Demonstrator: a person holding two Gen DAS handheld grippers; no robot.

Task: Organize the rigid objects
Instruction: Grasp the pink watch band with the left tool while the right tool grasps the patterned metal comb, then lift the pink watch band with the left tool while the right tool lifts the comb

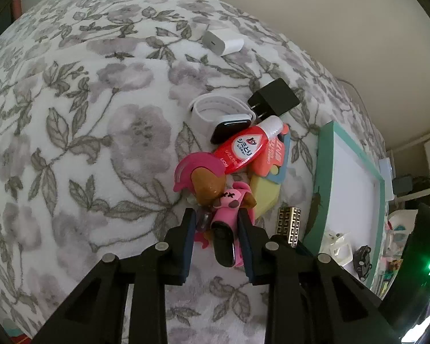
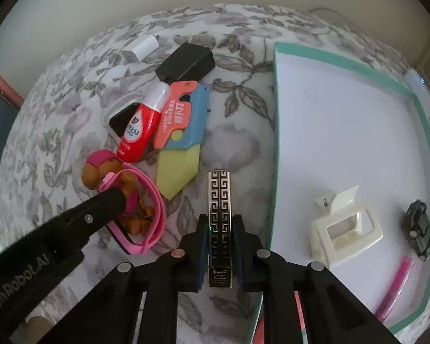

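One floral blanket (image 2: 57,109) covers the whole work surface in both views. One shallow tray with a teal rim (image 2: 275,143) and white floor fills the right half of the right wrist view; it appears at the right edge of the left wrist view (image 1: 324,154). Inside it, lower right: one cream hair claw clip (image 2: 344,226), one small dark toy car (image 2: 420,235), one pink stick (image 2: 395,286).

Outside the tray, centre-left of the right wrist view, one loose pile: one black charger plug (image 2: 186,61), one white-strapped watch (image 1: 215,111), one red squeeze bottle (image 2: 140,126), one coral, blue and yellow-green cutter-like item (image 2: 183,132). One white charger (image 2: 142,47) lies apart, upper left.

Right gripper (image 2: 220,229), bottom centre: jaws closed on one metallic bar with a Greek-key pattern (image 2: 220,197), pads pressing both long sides; the bar lies on the blanket just left of the tray rim.

Left gripper (image 1: 216,220), bottom centre of its own view: jaws narrowed around one pink watch with a brown dog figure (image 1: 226,209); the right pad touches it, the left pad contact cannot be told. This watch lies lower left of the pile.
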